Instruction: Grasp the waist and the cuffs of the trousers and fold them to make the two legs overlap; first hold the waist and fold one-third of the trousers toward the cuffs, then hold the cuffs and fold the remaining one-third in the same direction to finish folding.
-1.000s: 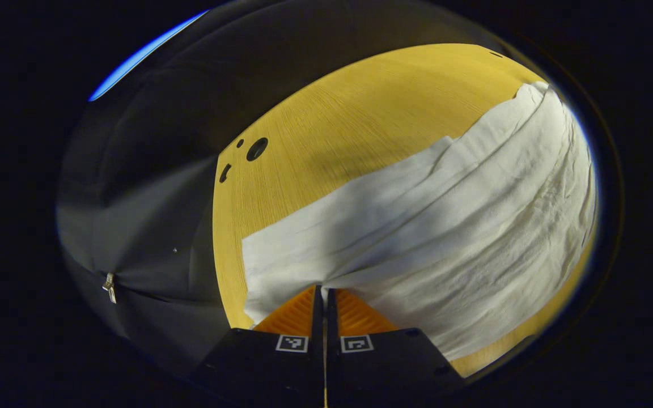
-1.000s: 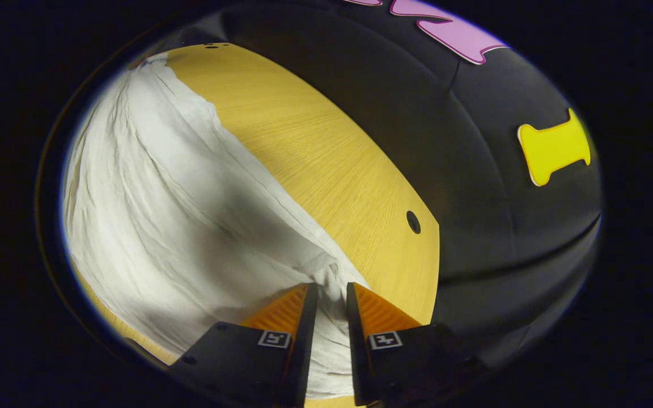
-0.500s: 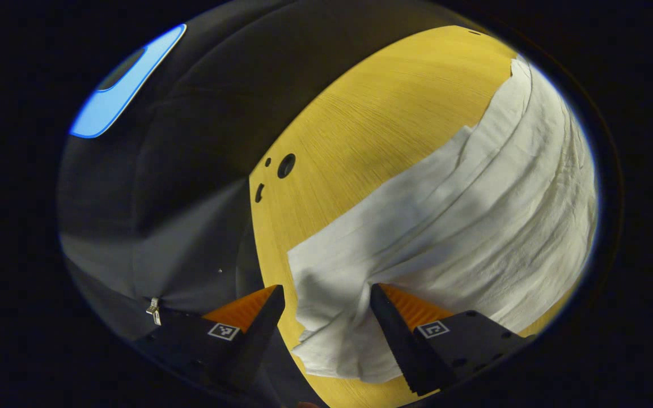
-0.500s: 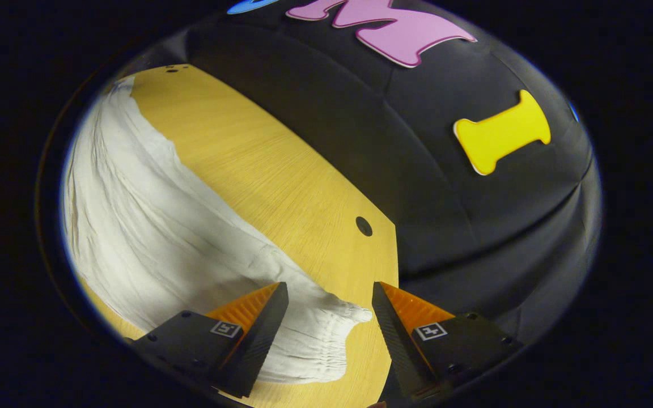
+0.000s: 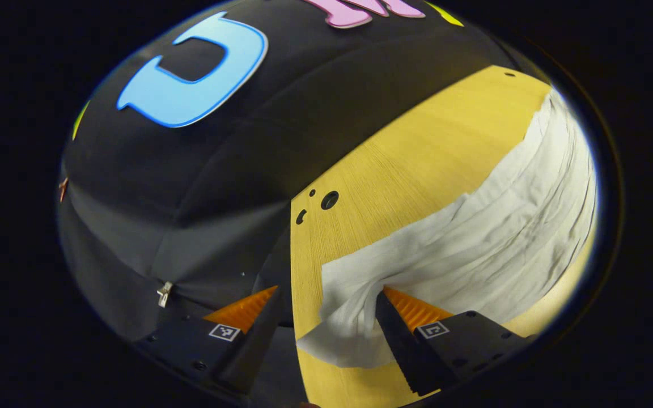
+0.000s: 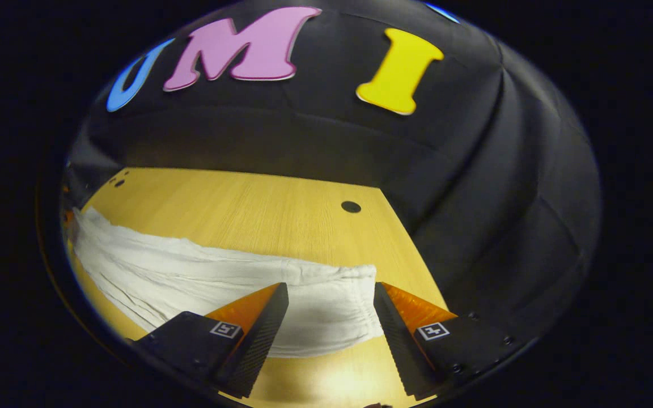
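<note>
No readable text; only small square coded markers on each claw's fingers [image 5: 224,332].

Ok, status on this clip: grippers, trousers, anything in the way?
Left gripper open, right gripper open, neither gripping. White trousers lie as a long strip on the wooden table. Nothing blocking.

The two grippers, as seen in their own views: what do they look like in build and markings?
Left gripper and right gripper look alike: two wedge-shaped fingers tapering to points, ribbed on the outer face and finely serrated on the inner face. Each finger sits on a dark block with small screw holes and a square black-and-white marker.
</note>
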Demonstrator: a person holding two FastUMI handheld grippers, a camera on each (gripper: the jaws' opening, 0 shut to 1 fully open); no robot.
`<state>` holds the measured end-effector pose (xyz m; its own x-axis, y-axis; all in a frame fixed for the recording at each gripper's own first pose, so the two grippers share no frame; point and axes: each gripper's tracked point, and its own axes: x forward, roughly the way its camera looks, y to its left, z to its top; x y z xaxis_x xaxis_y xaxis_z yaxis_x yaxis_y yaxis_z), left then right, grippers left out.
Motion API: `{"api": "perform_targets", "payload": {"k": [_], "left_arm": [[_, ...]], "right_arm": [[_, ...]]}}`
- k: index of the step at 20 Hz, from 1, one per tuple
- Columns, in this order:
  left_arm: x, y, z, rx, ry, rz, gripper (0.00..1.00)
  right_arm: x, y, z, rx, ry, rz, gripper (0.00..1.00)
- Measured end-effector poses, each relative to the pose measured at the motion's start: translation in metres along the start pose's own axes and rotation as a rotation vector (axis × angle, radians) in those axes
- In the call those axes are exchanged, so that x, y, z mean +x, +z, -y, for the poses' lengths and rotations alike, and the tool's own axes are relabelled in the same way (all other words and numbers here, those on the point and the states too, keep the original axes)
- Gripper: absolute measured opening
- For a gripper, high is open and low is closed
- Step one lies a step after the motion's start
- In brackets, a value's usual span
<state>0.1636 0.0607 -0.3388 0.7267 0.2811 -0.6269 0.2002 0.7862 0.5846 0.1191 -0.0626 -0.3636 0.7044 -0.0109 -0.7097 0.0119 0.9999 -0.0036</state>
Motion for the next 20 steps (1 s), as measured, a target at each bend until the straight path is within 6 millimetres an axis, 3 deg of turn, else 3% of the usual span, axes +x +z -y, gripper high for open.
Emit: {"api": "perform_targets", "payload": {"k": [3, 8, 11, 15, 18, 20], "left_arm": [[-0.025, -0.013, 0.005, -0.133, -0.040, 0.004, 0.97], [-0.046, -0.038, 0.019, -0.406, -0.105, -0.011, 0.97], [-0.054, -0.046, 0.015, -0.533, -0.115, -0.001, 0.98], [-0.043, -0.051, -0.021, -0.479, -0.045, 0.011, 0.98], [-0.048, -0.041, -0.020, -0.531, -0.088, 0.034, 0.98], [-0.053, -0.047, -0.002, -0.659, -0.160, -0.008, 0.97]], "right_arm": [[-0.006, -0.025, -0.001, 0.172, -0.009, -0.054, 0.96], [0.011, -0.057, -0.002, 0.430, -0.049, -0.132, 0.96], [0.017, -0.069, 0.006, 0.567, -0.082, -0.158, 0.98], [0.031, -0.078, 0.009, 0.598, -0.104, -0.196, 0.98], [0.044, -0.087, 0.009, 0.641, -0.131, -0.240, 0.98], [0.052, -0.088, 0.010, 0.702, -0.153, -0.257, 0.98]]}}
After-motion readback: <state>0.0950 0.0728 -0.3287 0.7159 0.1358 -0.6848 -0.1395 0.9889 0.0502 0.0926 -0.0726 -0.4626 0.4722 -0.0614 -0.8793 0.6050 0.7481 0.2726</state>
